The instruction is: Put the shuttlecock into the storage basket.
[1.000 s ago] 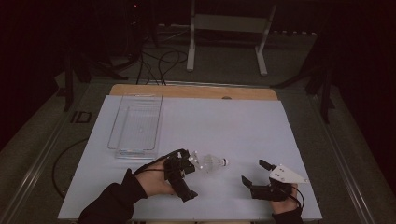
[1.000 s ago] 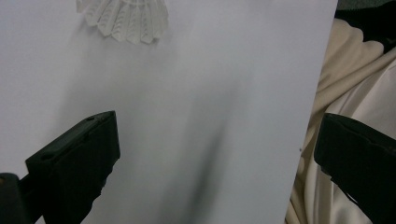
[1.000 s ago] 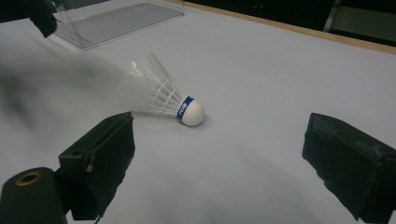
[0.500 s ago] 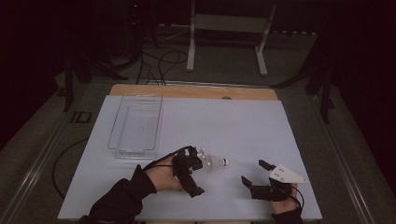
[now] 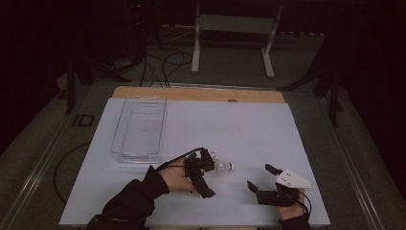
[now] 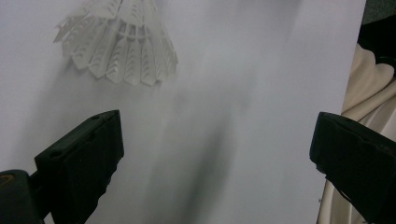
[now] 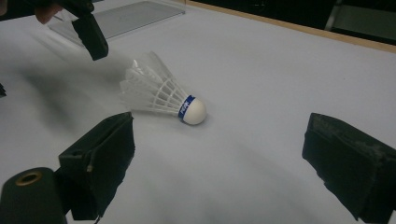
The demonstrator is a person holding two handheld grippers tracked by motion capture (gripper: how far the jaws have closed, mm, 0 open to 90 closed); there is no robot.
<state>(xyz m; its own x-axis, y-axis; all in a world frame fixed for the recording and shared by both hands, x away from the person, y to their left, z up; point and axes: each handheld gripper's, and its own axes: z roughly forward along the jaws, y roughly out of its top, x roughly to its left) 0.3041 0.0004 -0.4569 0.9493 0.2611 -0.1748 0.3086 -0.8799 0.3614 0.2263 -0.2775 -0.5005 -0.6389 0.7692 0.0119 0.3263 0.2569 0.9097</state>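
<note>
A white feather shuttlecock (image 5: 223, 166) with a blue band lies on its side on the white table sheet (image 5: 249, 129), cork toward the right. My left gripper (image 5: 206, 166) hovers at its feather end, tilted down at the sheet. In the left gripper view the jaws are open wide, nothing between them, and the shuttlecock's feather skirt (image 6: 119, 46) lies beyond them at upper left. My right gripper (image 5: 258, 176) rests near the front edge, to the shuttlecock's right, open and empty. From the right gripper view (image 7: 219, 158) the shuttlecock (image 7: 161, 93) lies ahead of the jaws, apart from them.
A clear plastic tray (image 5: 139, 127) stands at the back left of the sheet, seemingly empty; its corner shows as the tray (image 7: 126, 16) in the right gripper view. A wooden strip (image 5: 196, 93) runs along the far edge. Cables and a metal stand sit on the floor beyond.
My left gripper has moved forward and right, up to the shuttlecock's feather end. The shuttlecock and the right gripper have stayed where they were.
</note>
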